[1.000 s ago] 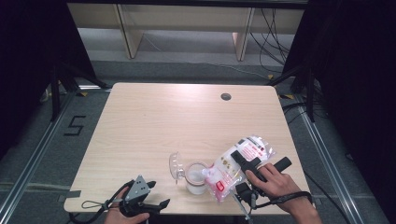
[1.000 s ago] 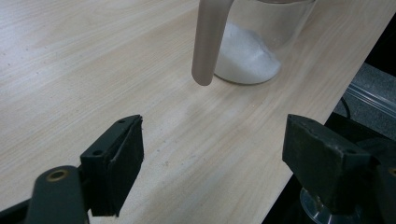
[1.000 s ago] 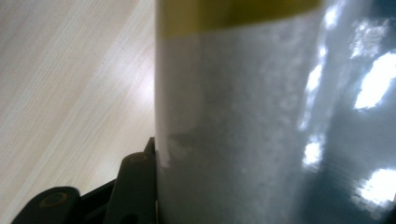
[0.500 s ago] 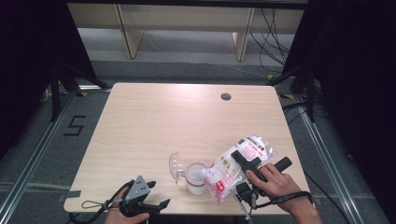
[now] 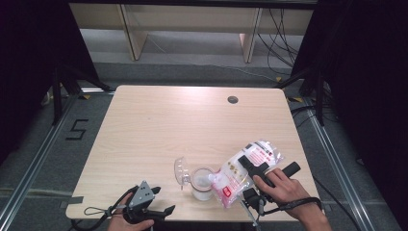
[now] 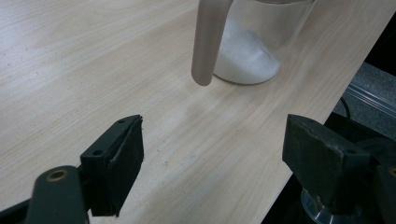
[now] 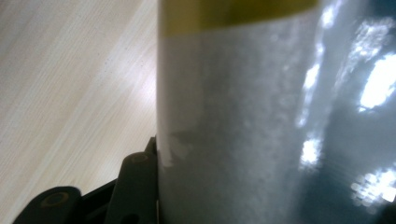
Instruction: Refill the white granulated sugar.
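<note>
Gripping a plastic bag of white grains, our right gripper sits at about four o'clock on the wooden table, near its front edge. Its jaws stand part-way closed with the bag's body pressed between them. In the right gripper view the bag rises against one black jaw at the lower left, showing a clear panel of white grains under a yellow band. From the high view, the bag lies tilted, its lower end at eight o'clock from the gripper, reaching over the rim of a glass jar. The jar stands upright at about six o'clock on the table, with a low heap of white grains at its bottom. Its clear hinged lid hangs open at ten o'clock from the jar's mouth. Our left gripper rests at about seven o'clock on the table, at the front edge, well apart from the jar. Its jaws stand wide apart with nothing between them. In the left gripper view the left gripper shows bare wood between its pads, and the jar stands ahead at one o'clock, with a beige strip hanging down in front of the glass. We cannot tell from these pictures whether grains are falling from the bag.
</note>
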A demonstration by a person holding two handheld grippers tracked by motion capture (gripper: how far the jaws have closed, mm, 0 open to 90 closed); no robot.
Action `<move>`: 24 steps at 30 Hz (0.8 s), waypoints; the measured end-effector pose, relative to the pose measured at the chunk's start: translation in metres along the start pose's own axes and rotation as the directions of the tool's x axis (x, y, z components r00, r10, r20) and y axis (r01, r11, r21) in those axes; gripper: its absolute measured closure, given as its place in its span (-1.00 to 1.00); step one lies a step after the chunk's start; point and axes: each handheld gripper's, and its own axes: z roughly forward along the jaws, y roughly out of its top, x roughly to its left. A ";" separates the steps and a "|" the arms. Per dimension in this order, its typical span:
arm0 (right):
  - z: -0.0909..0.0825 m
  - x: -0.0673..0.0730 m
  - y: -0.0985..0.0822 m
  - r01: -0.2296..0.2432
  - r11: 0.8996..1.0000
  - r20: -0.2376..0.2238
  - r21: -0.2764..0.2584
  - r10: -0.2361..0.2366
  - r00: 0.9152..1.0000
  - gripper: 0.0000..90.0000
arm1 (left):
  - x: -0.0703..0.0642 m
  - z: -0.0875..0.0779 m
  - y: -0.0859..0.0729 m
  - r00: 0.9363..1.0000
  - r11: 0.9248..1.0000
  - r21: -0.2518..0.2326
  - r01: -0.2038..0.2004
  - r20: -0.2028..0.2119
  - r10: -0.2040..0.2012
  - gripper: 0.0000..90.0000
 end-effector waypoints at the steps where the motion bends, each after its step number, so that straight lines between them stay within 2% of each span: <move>1: 0.000 0.000 0.000 0.001 1.000 0.000 0.001 -0.001 1.000 0.29 | 0.000 -0.001 0.000 1.000 1.000 0.008 -0.004 -0.005 0.004 -0.55; 7: 0.000 0.000 0.000 -0.003 1.000 0.003 0.000 0.003 1.000 0.29 | 0.000 0.000 0.000 1.000 1.000 0.005 -0.001 -0.001 0.001 -0.55; 8: 0.000 0.001 0.000 -0.023 1.000 -0.002 0.003 0.023 1.000 0.29 | 0.000 0.000 0.000 1.000 1.000 0.000 -0.001 0.000 0.001 -0.55; 9: 0.000 0.000 0.000 -0.016 1.000 -0.004 0.001 0.016 1.000 0.29 | 0.000 0.000 0.000 1.000 1.000 0.004 -0.001 -0.001 0.001 -0.55; 11: -0.001 0.001 0.001 -0.033 0.999 -0.006 0.006 0.033 0.999 0.29 | 0.000 -0.001 0.000 1.000 1.000 0.008 -0.004 -0.004 0.004 -0.55; 12: 0.000 -0.001 0.000 0.006 1.000 0.000 -0.004 -0.006 1.000 0.29 | 0.000 -0.001 0.000 1.000 1.000 0.008 -0.003 -0.005 0.003 -0.55; 13: 0.000 -0.002 0.000 0.013 1.000 0.003 -0.004 -0.013 1.000 0.29 | 0.000 0.000 0.000 1.000 1.000 0.000 -0.002 -0.002 0.002 -0.55; 14: 0.000 -0.001 0.000 0.007 1.000 0.002 -0.006 -0.007 1.000 0.29 | 0.000 0.000 0.000 1.000 1.000 0.004 0.000 -0.002 0.000 -0.55; 15: -0.001 0.001 0.001 -0.040 0.999 -0.002 0.001 0.040 0.999 0.29 | 0.000 -0.001 0.000 1.000 1.000 0.008 -0.003 -0.004 0.003 -0.55; 17: 0.000 0.000 0.000 -0.009 1.000 -0.001 -0.005 0.009 1.000 0.29 | 0.000 -0.001 0.000 1.000 1.000 0.008 -0.003 -0.005 0.003 -0.55; 19: 0.000 0.000 0.000 -0.013 1.000 -0.003 -0.006 0.013 1.000 0.29 | 0.000 -0.001 0.000 1.000 1.000 0.008 -0.003 -0.004 0.003 -0.55; 20: 0.000 0.000 0.000 -0.009 1.000 -0.005 -0.005 0.009 1.000 0.30 | -0.001 0.000 0.000 1.000 1.000 0.008 0.023 -0.006 -0.023 -0.55; 22: 0.000 0.001 0.000 -0.012 1.000 0.001 -0.009 0.012 1.000 0.30 | 0.000 -0.001 0.000 1.000 1.000 0.009 -0.005 -0.004 0.005 -0.55; 24: 0.000 0.000 0.000 -0.011 1.000 -0.007 -0.005 0.011 1.000 0.30 | 0.000 -0.001 0.000 1.000 1.000 0.009 -0.002 -0.004 0.003 -0.55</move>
